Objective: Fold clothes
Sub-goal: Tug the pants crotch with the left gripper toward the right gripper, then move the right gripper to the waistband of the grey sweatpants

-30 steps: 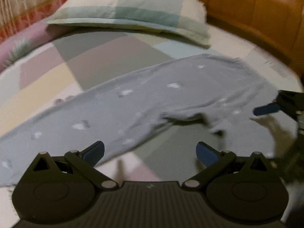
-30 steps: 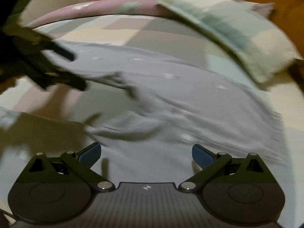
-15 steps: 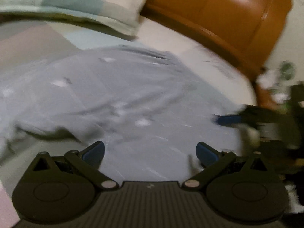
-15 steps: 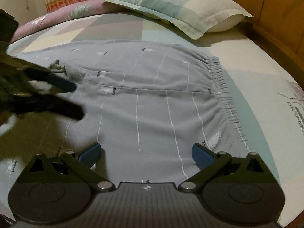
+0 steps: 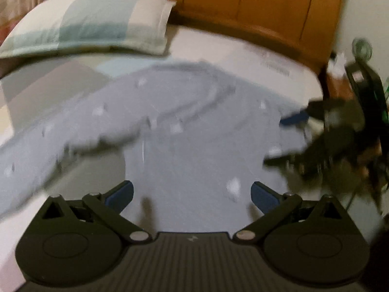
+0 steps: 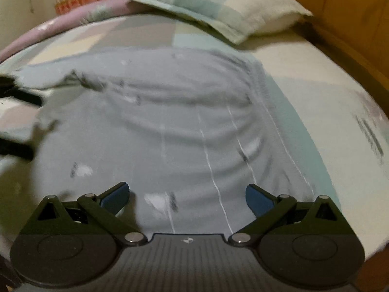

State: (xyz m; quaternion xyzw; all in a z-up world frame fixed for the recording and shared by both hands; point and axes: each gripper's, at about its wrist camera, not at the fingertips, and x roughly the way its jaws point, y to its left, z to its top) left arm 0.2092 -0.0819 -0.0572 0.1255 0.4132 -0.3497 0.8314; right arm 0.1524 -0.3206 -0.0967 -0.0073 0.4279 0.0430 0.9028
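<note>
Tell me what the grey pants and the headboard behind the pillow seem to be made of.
Grey pants: soft thin fabric, probably a cotton-like knit; matte, lies in loose wrinkles, gathered at the waistband, with thin white lines and small white marks. Motion blur hides the weave. Headboard: looks like varnished wood or veneer; orange-brown panels with a glossy highlight.

Motion blur and cut-off edges

The grey trousers (image 5: 184,150) smear into streaks, their small white prints unreadable; one leg runs off the left edge. The right gripper (image 5: 291,138) is a dark blur, and the bedsheet's lettering (image 6: 369,133) is illegible.
</note>
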